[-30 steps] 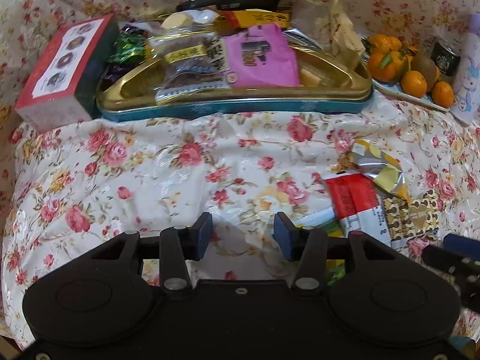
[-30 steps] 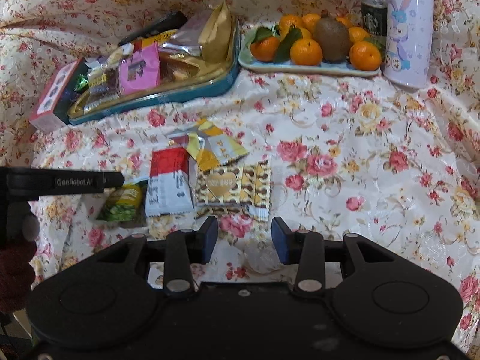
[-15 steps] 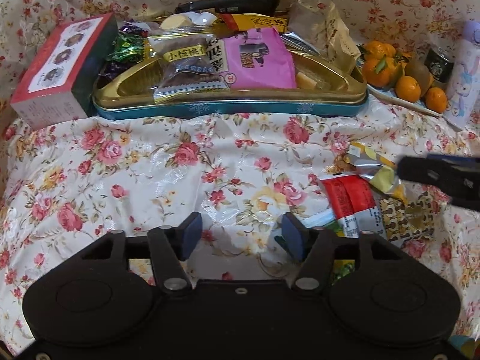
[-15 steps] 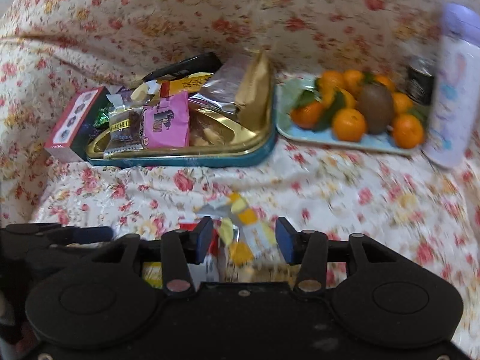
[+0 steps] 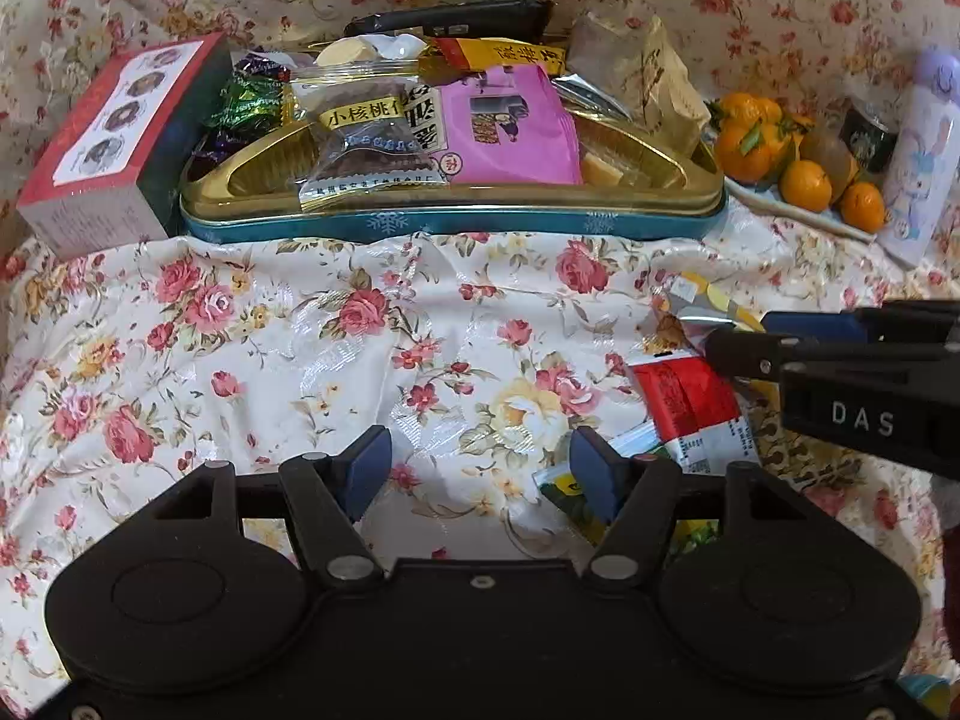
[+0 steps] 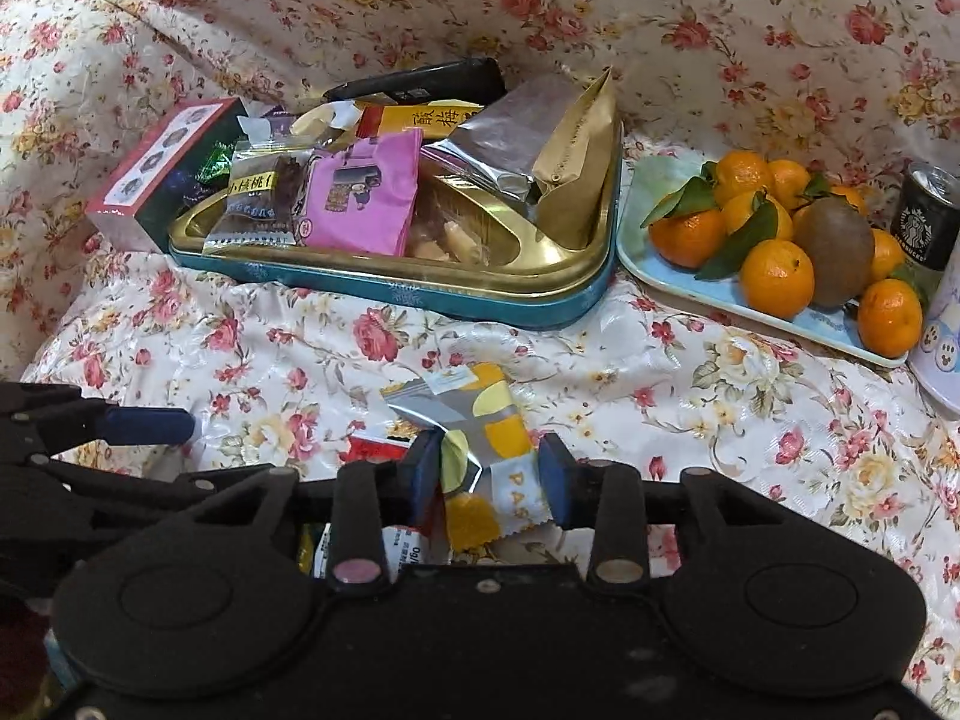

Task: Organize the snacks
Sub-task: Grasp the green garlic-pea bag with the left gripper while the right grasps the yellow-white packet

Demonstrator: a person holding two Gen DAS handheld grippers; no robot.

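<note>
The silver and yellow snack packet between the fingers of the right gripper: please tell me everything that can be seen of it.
The silver and yellow snack packet is a shiny foil pouch, grey-silver with yellow and orange round patches, a small white label near its far end and the letters "PA" near its crimped, zigzag near end. It lies flat and a little crumpled on the floral cloth, in front of the gold tin tray. Its near part sits between the open fingers of the right hand-held gripper, beside a red and white packet. Whether the pads touch it is unclear.

1. A teal tin (image 6: 510, 306) with a gold tray is heaped with wrapped snacks.
2. A silver-yellow packet (image 6: 480, 426) lies flat on the cloth before it.
3. A red-white packet (image 5: 690, 408) and a green one (image 5: 561, 489) lie just beside.
</note>
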